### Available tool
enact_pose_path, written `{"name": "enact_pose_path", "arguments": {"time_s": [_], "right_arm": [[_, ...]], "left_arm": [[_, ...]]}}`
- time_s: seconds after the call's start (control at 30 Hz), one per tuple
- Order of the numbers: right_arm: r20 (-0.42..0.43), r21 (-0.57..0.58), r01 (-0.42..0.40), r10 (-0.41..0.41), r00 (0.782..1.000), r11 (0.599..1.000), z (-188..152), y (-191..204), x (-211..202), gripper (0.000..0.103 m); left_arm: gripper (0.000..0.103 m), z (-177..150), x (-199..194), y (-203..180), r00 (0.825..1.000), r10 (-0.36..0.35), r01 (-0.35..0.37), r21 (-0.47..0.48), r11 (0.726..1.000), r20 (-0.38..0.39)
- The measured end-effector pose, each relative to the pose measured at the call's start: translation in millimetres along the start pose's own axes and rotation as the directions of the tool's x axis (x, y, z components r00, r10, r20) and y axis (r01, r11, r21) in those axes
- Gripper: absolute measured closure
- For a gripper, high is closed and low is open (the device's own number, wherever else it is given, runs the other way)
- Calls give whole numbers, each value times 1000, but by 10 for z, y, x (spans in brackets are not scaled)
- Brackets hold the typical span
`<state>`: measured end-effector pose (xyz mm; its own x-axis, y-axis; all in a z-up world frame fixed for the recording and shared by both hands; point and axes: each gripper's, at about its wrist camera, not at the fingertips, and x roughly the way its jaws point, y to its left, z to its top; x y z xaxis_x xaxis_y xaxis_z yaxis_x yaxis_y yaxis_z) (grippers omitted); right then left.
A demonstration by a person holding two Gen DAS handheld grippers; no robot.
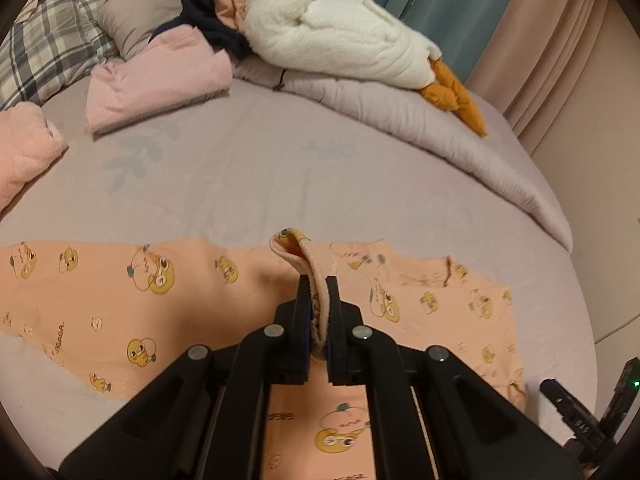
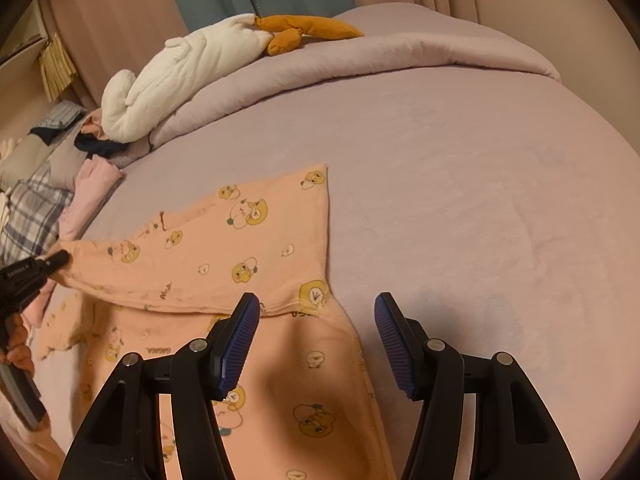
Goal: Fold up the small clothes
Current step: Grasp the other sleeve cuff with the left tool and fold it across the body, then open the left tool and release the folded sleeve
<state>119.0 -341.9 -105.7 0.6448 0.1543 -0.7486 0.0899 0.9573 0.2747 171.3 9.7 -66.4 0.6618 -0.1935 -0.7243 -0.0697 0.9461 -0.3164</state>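
Note:
A peach garment [image 1: 160, 308] printed with yellow ducks lies spread on the lilac bed sheet [image 1: 280, 168]. My left gripper [image 1: 318, 284] is shut on a bunched edge of it, and the pinched cloth stands up between the pads. In the right wrist view the same garment [image 2: 256, 256] has one part folded over, and the left gripper [image 2: 56, 258] holds its left edge raised off the bed. My right gripper [image 2: 316, 300] hovers open above the garment's right edge with nothing between its blue pads [image 2: 240, 340]. Part of the right gripper [image 1: 576, 416] shows low at the right in the left wrist view.
A white plush goose [image 1: 340, 40] with orange feet lies on a rolled lilac duvet [image 1: 440, 128] at the back. Folded pink clothes [image 1: 160, 76], a dark garment [image 1: 208, 28], a fluffy pink item [image 1: 24, 152] and a plaid pillow [image 1: 44, 48] sit at the left. Bare sheet [image 2: 460, 200] lies to the garment's right.

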Motion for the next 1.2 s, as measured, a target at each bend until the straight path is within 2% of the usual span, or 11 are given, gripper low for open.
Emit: {"name": "enact_pose_path", "arguments": {"time_s": [0.43, 0.57, 0.63, 0.73, 0.8, 0.9, 0.97, 1.07, 1.1, 1.2], "right_arm": [[-26, -22, 18, -18, 999, 1000, -14, 77, 39, 43], [-27, -28, 21, -22, 999, 999, -16, 80, 33, 43], [-27, -32, 24, -25, 999, 999, -18, 87, 24, 43], [-19, -40, 33, -34, 999, 999, -14, 101, -1, 43], [-3, -46, 43, -43, 999, 998, -13, 121, -45, 43], [12, -52, 46, -46, 999, 998, -5, 145, -107, 43], [25, -57, 46, -45, 999, 997, 5, 179, -170, 43], [45, -71, 43, -40, 998, 997, 24, 251, -250, 31], [60, -78, 42, -38, 997, 996, 29, 291, -296, 31], [81, -95, 27, -19, 997, 995, 41, 399, -383, 31]], "left_arm": [[94, -265, 430, 344, 986, 92, -96, -21, 995, -142], [91, -307, 470, 389, 984, 91, -95, -23, 995, -156], [87, -300, 442, 384, 983, 102, -106, -15, 994, -156], [69, -272, 349, 385, 984, 106, -110, -17, 994, -145], [51, -250, 226, 425, 987, 85, -91, -40, 995, -136], [36, -206, -18, 496, 991, 95, -101, -65, 993, -92], [30, -178, -192, 556, 993, 101, -105, -79, 991, -61], [22, -152, -477, 727, 995, 101, -101, -122, 987, -8], [19, -145, -588, 824, 994, 108, -106, -145, 984, 10], [18, -157, -803, 1029, 989, 141, -131, -191, 973, 44]]}}
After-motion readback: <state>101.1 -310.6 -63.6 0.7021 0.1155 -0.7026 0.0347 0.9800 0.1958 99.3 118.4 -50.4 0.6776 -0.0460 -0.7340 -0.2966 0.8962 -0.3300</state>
